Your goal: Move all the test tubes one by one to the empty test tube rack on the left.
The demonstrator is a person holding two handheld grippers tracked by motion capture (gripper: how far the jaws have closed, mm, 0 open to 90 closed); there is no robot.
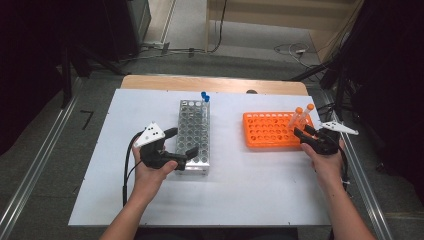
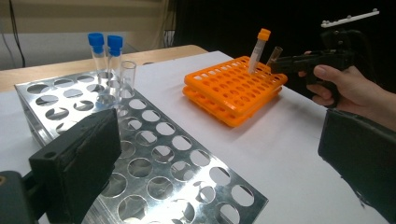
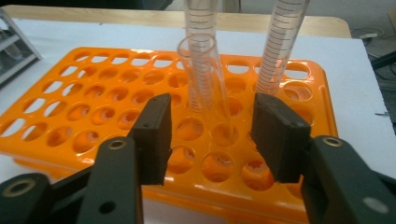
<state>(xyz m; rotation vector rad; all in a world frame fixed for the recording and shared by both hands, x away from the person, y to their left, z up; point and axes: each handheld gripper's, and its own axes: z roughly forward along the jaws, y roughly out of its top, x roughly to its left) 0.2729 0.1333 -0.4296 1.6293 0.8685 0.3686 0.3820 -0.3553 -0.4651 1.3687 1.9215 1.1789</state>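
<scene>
An orange rack (image 1: 265, 131) (image 3: 93, 93) lies at the right of the white table. Two orange-capped graduated tubes (image 1: 300, 116) (image 3: 280, 42) stand in its far right corner. In front of them an uncapped clear tube (image 3: 205, 79) (image 2: 274, 53) stands in a rack hole, between the jaws of my right gripper (image 3: 219, 135) (image 1: 305, 136). The pads stand apart from the glass on both sides. My left gripper (image 1: 181, 144) (image 2: 219, 163) is open over the near end of a metal rack (image 1: 192, 132) (image 2: 154, 154), which holds two blue-capped tubes (image 2: 105, 51) (image 1: 205, 96) and an uncapped one (image 2: 127, 79).
The white table top (image 1: 240, 190) has a wooden strip (image 1: 215, 83) along its far edge. Cables lie on the floor beyond it. A cable (image 1: 127, 170) trails from the left gripper along the forearm.
</scene>
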